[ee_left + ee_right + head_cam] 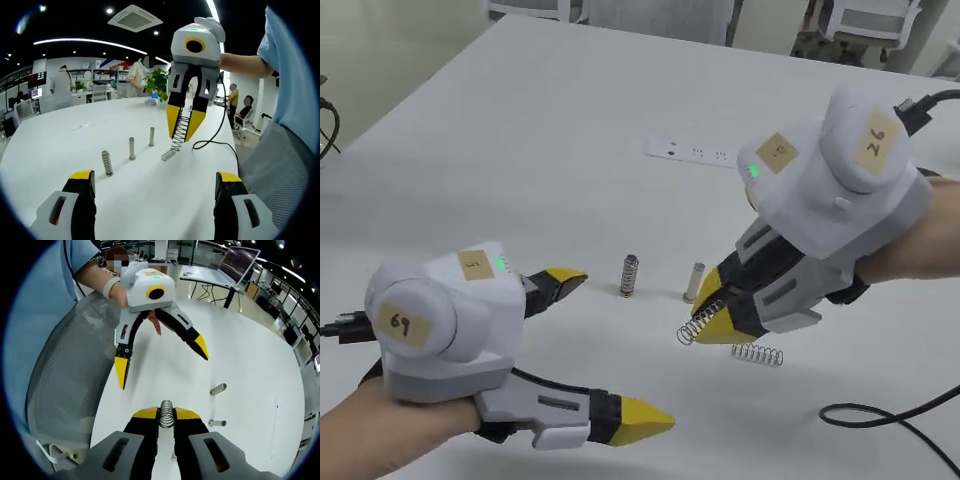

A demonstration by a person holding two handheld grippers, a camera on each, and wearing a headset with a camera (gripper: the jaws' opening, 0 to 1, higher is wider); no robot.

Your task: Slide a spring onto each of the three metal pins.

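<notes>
My right gripper [712, 308], fingers pinching a spring [697, 323], just beside the bare pin [695, 282]; my left gripper [610, 348], fingers spread, left of that pin.

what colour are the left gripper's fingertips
Yellow, on the left gripper; fingertips clearest in the head view.

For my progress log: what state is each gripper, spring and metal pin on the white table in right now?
Left gripper: open, empty.
Right gripper: shut, loaded.
Gripped silver coil spring: clamped between the right jaws.
Loose silver coil spring: lying flat on the white table.
Near short metal pin: upright, spring on it.
Middle short metal pin: upright, bare.
Far short metal pin: upright, bare.
</notes>
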